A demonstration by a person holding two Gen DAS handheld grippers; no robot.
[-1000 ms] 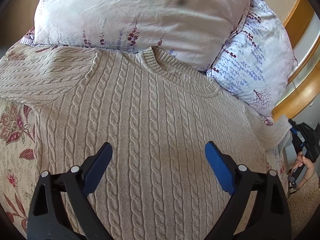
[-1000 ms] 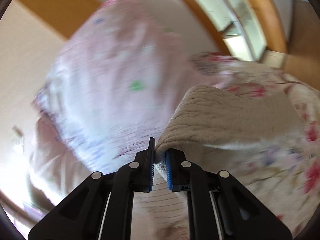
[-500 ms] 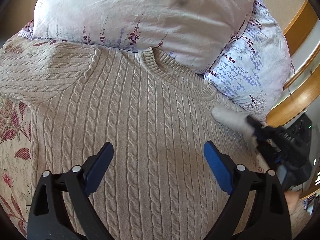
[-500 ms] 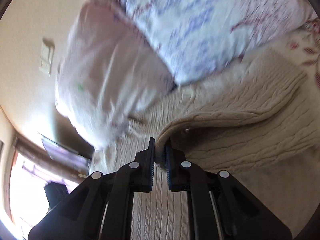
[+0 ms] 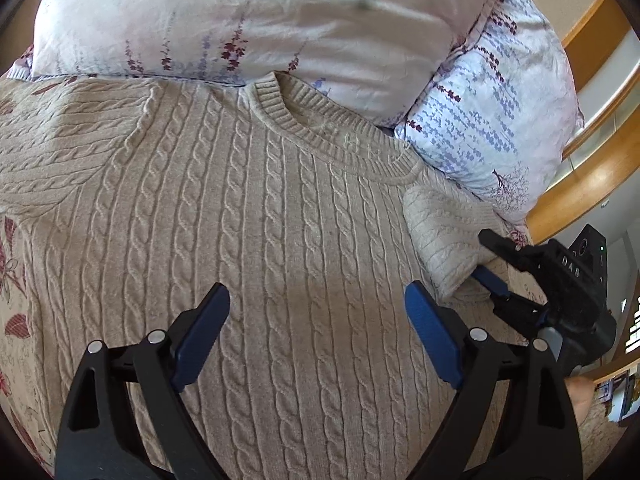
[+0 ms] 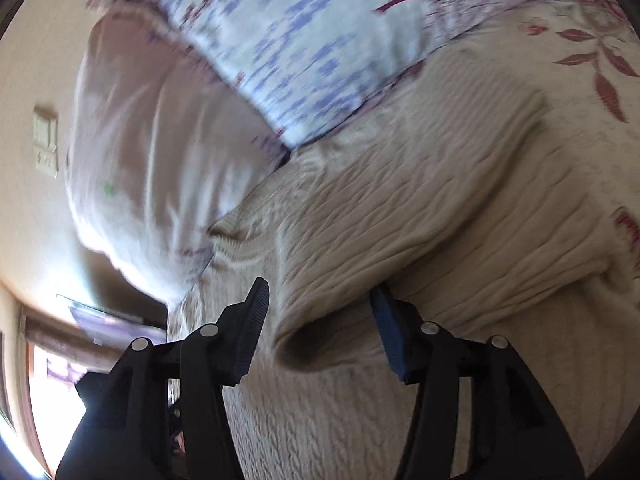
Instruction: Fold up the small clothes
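Observation:
A beige cable-knit sweater (image 5: 260, 220) lies flat on the bed, collar toward the pillows. Its right sleeve (image 5: 444, 236) is folded in over the body. My left gripper (image 5: 316, 320) is open and empty, hovering above the sweater's middle. My right gripper (image 5: 490, 264) is open at the sweater's right side, its jaws spread on either side of the sleeve's cuff. In the right wrist view the right gripper (image 6: 320, 320) is open with the folded sleeve (image 6: 400, 240) lying loose between its fingers, not clamped.
A pale floral pillow (image 5: 240, 16) and a blue-flowered pillow (image 5: 492, 112) lie just beyond the collar. A floral bedspread (image 5: 16, 312) shows at the left. A wooden bed frame (image 5: 588, 184) runs along the right.
My right gripper carried the right sleeve from the bed's right edge in over the sweater's body, then opened and let go of it. The left gripper stayed put and open.

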